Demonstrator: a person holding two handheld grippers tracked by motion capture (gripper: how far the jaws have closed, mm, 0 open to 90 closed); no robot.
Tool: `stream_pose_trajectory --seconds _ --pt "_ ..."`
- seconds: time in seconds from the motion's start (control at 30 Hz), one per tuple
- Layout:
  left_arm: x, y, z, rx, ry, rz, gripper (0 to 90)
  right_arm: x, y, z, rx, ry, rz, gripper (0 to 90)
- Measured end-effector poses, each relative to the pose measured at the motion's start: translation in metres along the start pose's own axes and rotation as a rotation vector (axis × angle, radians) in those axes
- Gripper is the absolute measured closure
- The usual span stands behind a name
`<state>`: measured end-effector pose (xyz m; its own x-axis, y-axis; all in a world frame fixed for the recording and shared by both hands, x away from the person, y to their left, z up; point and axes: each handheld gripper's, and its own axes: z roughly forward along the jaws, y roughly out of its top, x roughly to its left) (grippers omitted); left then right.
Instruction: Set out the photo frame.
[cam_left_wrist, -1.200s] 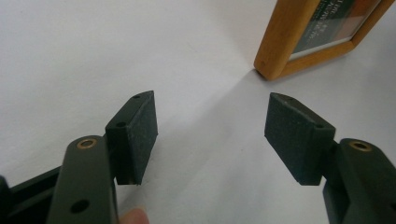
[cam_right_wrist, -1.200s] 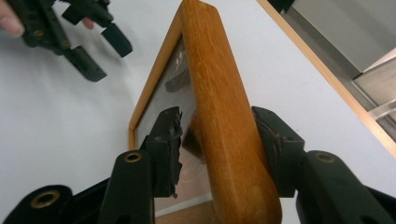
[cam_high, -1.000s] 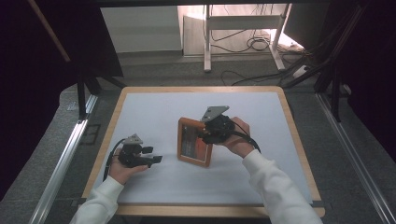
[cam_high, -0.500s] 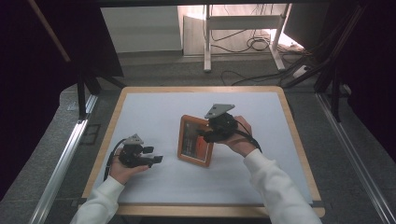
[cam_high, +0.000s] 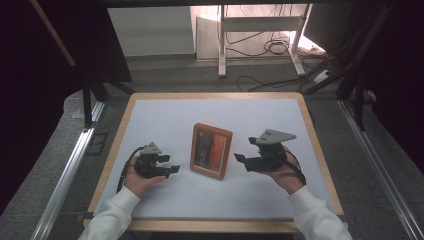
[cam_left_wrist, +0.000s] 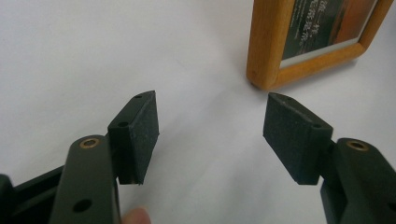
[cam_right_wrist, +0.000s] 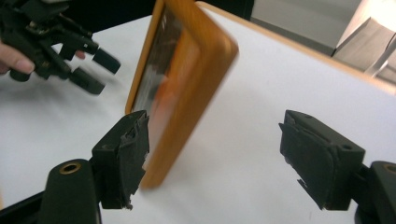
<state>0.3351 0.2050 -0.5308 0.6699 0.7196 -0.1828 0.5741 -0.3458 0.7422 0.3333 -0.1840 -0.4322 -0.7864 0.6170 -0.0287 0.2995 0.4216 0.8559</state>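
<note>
A wooden picture frame (cam_high: 211, 151) stands on its lower edge at the middle of the white table top (cam_high: 160, 120), leaning back slightly. In the right gripper view the frame (cam_right_wrist: 201, 70) is blurred just ahead of my jaws. My right gripper (cam_high: 243, 162) hovers a little to the frame's right; its jaws have just been opening and stand open (cam_right_wrist: 215, 158) with nothing between them. My left gripper (cam_high: 172, 170) rests to the frame's left, open (cam_left_wrist: 210, 135) and holding nothing, with the frame's corner (cam_left_wrist: 266, 56) beyond it. That left gripper (cam_right_wrist: 70, 51) also appears far off in the right gripper view.
A wooden rim (cam_high: 320, 150) borders the table. Metal rails (cam_high: 70, 165) run along the floor on both sides. Behind the table stand white desk legs (cam_high: 222, 45) with loose cables (cam_high: 270, 47).
My right gripper let go of the frame and drew away to the right. The frame went from tilted in the grip to standing by itself. My left gripper stayed put.
</note>
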Motion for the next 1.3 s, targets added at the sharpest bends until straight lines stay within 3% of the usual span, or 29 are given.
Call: stream_pose_trajectory --seconds 0.1,0.27,0.37,0.57,0.67,1.03,1.3 --pt "0.0 0.004 0.003 -0.001 0.005 -0.003 44.1 -0.001 -0.019 -0.007 0.002 -0.006 0.027 23.8" --pt "0.003 0.008 0.009 0.011 -0.002 0.006 75.8 -0.004 -0.044 -0.016 0.006 -0.021 0.069 23.7" --pt "0.003 0.014 0.015 0.015 -0.002 0.012 89.3 -0.005 -0.055 -0.018 0.02 -0.039 0.077 23.8" --pt "0.001 0.027 0.034 0.039 -0.011 0.031 90.0 -0.004 -0.065 -0.021 0.018 -0.078 0.073 23.7" --pt "-0.001 0.03 0.039 0.04 -0.013 0.037 90.0 -0.002 -0.068 -0.023 0.024 -0.076 0.072 23.7" --pt "-0.01 0.031 0.041 0.041 -0.05 0.074 90.0 -0.001 -0.073 -0.021 0.045 -0.089 0.059 23.7" --pt "-0.013 0.031 0.041 0.05 -0.046 0.081 90.0 -0.002 -0.074 -0.021 0.05 -0.092 0.052 23.7"
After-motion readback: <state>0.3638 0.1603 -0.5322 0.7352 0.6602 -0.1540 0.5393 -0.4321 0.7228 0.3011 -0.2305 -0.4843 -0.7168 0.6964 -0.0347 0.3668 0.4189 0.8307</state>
